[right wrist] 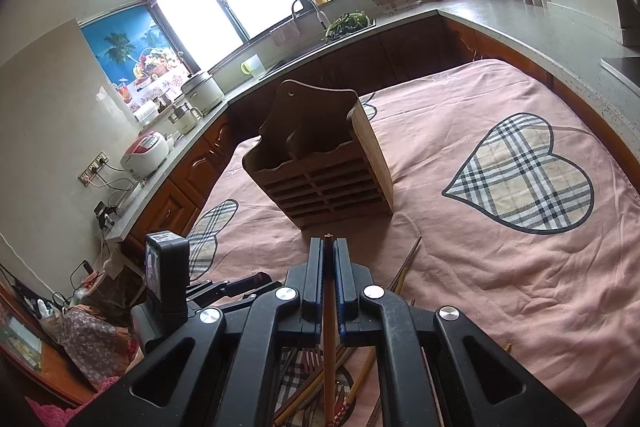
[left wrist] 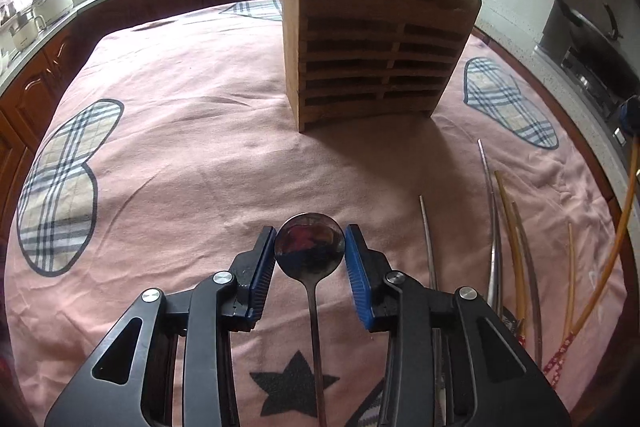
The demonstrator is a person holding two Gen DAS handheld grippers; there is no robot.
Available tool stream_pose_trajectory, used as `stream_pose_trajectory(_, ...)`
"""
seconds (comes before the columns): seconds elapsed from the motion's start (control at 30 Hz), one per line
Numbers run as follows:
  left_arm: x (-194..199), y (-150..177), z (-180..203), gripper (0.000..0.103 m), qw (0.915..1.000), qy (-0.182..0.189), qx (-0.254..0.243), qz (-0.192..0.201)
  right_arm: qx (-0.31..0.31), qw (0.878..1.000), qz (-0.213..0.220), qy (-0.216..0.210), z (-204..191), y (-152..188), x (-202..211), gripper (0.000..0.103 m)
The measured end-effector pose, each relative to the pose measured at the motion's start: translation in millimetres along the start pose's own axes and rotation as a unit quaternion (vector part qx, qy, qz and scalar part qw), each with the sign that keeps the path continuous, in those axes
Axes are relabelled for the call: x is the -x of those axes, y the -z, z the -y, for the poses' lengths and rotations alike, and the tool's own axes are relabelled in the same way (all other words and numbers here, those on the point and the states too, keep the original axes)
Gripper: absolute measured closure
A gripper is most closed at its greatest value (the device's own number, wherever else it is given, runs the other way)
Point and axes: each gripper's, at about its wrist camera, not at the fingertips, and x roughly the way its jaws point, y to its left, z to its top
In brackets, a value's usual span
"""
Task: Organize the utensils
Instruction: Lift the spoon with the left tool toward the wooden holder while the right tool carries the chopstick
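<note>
Pink cloth (left wrist: 192, 163) with plaid hearts covered the table, kitchen counters around it.

Left wrist view: left gripper (left wrist: 310, 265) stood part open, blue pads either side of the bowl of a metal spoon (left wrist: 310, 247). Whether the pads pressed on the bowl could not be told; narrow gaps seemed to show on both sides. Spoon handle ran back between the fingers, under the tool. Wooden utensil holder (left wrist: 372, 55) stood upright well ahead of the fingertips. Loose chopsticks (left wrist: 516, 239) lay on the cloth to the right of the tool.

Right wrist view: right gripper (right wrist: 329, 255) was clamped on one brown chopstick (right wrist: 329, 327), its tip poking just past the pads. Holder (right wrist: 320, 163) stood ahead, apart from the tip. More chopsticks lay under the tool.
</note>
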Motion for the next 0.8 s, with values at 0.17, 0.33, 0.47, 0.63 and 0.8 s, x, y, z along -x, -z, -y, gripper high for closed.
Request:
stream_pose_trajectory(0.17,50.4,-2.9,-7.1,0.070,0.9984,0.018,0.023,0.049,0.012,1.000,0.011,-0.011,-12.1,-4.8,8.7,0.098)
stream_pose_trajectory(0.33,86.8,1.4,-9.5,0.070,0.9954,0.026,0.036,0.084,0.024,0.999,0.025,-0.019,-26.3,-10.3,20.4,0.098)
stream_pose_trajectory(0.47,102.1,6.5,-10.5,0.070,0.9938,0.031,0.041,0.099,0.031,0.999,0.029,-0.022,-34.0,-10.7,25.7,0.098)
stream_pose_trajectory(0.63,119.7,8.0,-11.9,0.070,0.9916,0.034,0.043,0.117,0.038,0.998,0.036,-0.025,-43.3,-12.1,32.9,0.098)
stream_pose_trajectory(0.8,133.7,4.2,-14.0,0.070,0.9890,0.035,0.046,0.136,0.044,0.998,0.048,-0.022,-48.0,-18.4,37.8,0.098)
